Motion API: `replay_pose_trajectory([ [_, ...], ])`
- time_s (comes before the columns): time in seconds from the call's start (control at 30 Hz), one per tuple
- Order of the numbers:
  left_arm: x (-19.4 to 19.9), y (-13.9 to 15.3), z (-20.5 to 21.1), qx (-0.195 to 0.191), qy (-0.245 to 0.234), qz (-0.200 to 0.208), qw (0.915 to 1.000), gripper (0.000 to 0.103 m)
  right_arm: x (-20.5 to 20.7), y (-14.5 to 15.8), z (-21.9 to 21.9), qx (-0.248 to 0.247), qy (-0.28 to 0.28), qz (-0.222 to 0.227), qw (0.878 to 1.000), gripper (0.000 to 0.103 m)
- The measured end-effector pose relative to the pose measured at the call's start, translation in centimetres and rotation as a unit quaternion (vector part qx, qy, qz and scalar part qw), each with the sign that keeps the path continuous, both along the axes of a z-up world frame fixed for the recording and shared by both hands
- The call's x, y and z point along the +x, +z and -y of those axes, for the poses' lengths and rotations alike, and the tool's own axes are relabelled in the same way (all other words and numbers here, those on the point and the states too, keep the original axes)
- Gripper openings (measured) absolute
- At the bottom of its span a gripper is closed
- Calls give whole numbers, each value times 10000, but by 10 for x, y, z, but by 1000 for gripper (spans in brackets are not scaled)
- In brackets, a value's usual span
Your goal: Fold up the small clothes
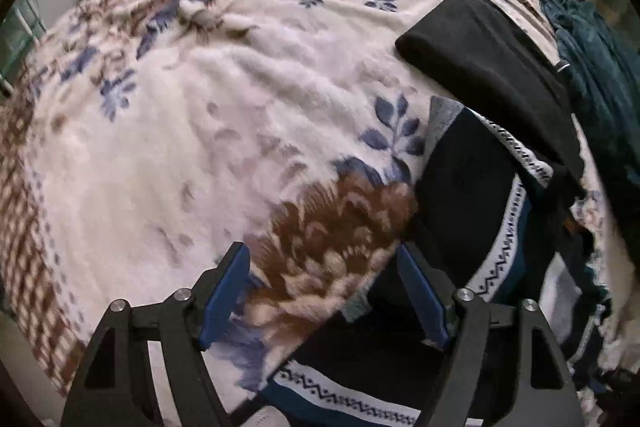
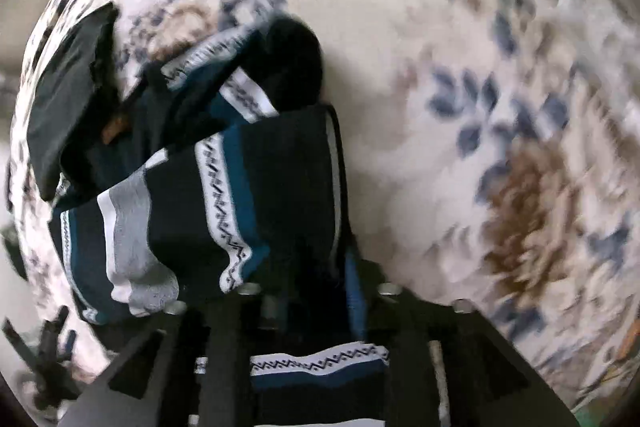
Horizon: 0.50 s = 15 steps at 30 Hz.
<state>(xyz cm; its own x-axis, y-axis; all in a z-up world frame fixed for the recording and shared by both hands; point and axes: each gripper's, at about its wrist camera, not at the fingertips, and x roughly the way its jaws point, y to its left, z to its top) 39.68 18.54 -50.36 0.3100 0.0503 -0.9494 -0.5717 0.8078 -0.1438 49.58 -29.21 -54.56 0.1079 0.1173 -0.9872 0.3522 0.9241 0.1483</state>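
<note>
Blanket [image 1: 168, 131]: a soft white blanket with blue and brown flowers is lying under everything. It is filling most of both views.

Left gripper [image 1: 324, 295]: it is hanging over the blanket with its two blue fingers [image 1: 224, 299] spread wide. Nothing is sitting between them. A brown flower is showing in the gap. The right finger is sitting just beside the edge of the sweater, and I cannot tell if it is touching.

Sweater [image 1: 472, 195]: a dark blue sweater with white zigzag stripes and a grey band is lying bunched up on the right side of the blanket in the left view. In the right view the sweater [image 2: 248, 195] is filling the middle left, and one part is running down into the right gripper.

Black cloth [image 1: 492, 67]: a folded black cloth is lying on the blanket behind the sweater, with one end resting on top of it.

Teal cloth [image 1: 588, 59]: a crumpled teal cloth is sitting at the far right edge of the bed, near the black cloth.

Right gripper [image 2: 320, 307]: its fingers are pressing close together with a fold of the sweater pinched between them. The picture is blurry here.
</note>
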Motion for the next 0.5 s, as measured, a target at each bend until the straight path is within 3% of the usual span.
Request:
replay_pose_trajectory([
  [0.03, -1, -1, -1, -84, 32, 16, 10000, 75, 4, 12, -11, 21, 94, 151, 9998, 50],
  [0.1, 1, -4, -2, -324, 156, 69, 9993, 75, 12, 25, -38, 147, 380, 319, 9987, 56],
  [0.2, 18, -9, -2, -688, 261, 277, 9969, 75, 36, 23, -101, 451, 993, 319, 9935, 56],
  [0.27, 33, -19, 3, -562, 65, 107, 9983, 75, 54, 14, -150, 632, 1401, 285, 9877, 56],
  [0.37, 34, -45, 5, -315, -231, -491, 9980, 75, 78, 0, -217, 770, 2061, 295, 9750, 56],
  [0.5, -2, -45, -13, -534, -84, -403, 9977, 75, 103, -22, -302, 813, 3140, 157, 9458, 56],
])
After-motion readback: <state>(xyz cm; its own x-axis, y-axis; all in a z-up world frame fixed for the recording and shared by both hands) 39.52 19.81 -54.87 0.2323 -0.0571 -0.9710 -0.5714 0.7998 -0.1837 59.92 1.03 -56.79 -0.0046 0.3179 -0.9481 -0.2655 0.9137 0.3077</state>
